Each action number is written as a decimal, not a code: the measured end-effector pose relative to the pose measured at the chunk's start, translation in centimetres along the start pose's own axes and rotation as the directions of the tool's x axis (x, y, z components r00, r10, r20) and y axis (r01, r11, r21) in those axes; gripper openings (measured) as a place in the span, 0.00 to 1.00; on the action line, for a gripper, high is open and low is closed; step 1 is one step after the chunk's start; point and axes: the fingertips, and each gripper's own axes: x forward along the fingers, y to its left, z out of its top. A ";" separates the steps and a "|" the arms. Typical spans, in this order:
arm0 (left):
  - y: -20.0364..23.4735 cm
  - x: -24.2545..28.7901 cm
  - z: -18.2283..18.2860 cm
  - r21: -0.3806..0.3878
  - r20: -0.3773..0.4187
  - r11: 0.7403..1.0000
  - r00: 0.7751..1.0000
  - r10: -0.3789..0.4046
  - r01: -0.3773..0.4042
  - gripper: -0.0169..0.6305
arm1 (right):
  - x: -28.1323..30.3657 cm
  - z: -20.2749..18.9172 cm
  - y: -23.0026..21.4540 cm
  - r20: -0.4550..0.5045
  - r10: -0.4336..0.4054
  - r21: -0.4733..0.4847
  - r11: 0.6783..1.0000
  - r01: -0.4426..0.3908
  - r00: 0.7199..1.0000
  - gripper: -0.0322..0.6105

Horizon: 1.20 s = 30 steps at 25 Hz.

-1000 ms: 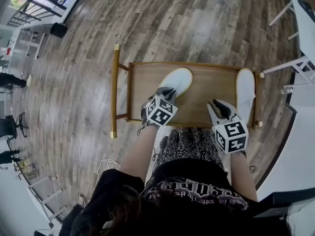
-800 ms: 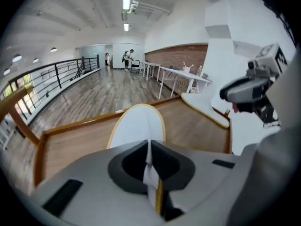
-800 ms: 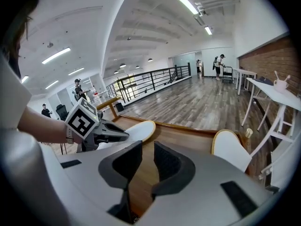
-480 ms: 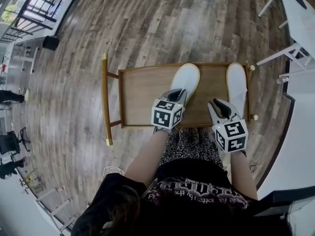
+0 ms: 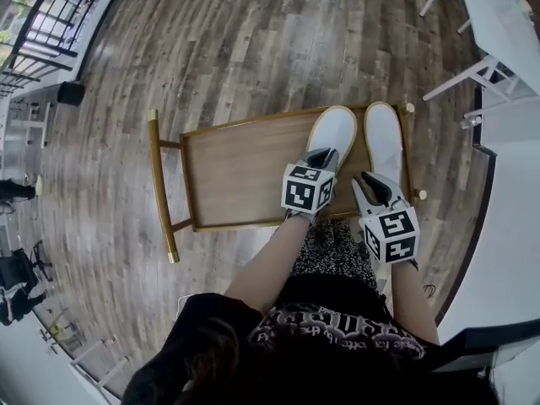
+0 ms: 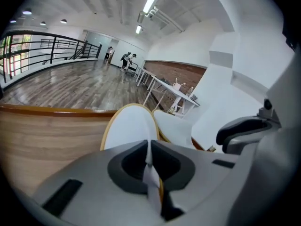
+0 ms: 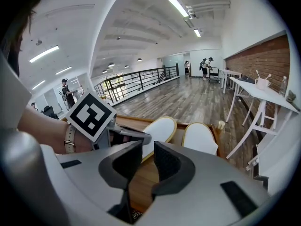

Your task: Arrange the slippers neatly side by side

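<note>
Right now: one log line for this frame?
left tongs: shut on left slipper heel | right tongs: open, empty | right slipper: on tray, beside left slipper

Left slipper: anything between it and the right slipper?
Nothing visible. Only a narrow strip of bare tray separates the left slipper, pinched by the left tool, from the right slipper. The right tool is open at the heel end, not between them.
</note>
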 end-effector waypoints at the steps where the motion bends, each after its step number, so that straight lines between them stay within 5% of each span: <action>1: -0.2 0.4 0.2 -0.005 0.002 1.000 1.000 0.000 0.000 0.04 | -0.1 -0.1 -0.3 -0.002 -0.005 0.003 1.000 0.005 1.000 0.17; 13: -2.0 -1.1 1.5 0.125 0.023 0.984 0.991 -0.128 0.124 0.11 | 0.3 -1.5 -2.8 -0.036 -0.004 0.038 0.999 0.006 0.999 0.17; 22: 3.9 -5.6 -0.3 0.190 -0.016 0.980 0.998 0.063 -0.058 0.11 | 4.0 -1.0 -1.9 -0.061 -0.039 0.100 0.994 0.045 0.997 0.17; 30: 2.9 -7.7 -0.4 0.207 0.029 0.977 0.999 0.042 -0.047 0.11 | 8.8 -0.4 -2.1 -0.204 -0.175 0.198 0.956 0.216 0.963 0.22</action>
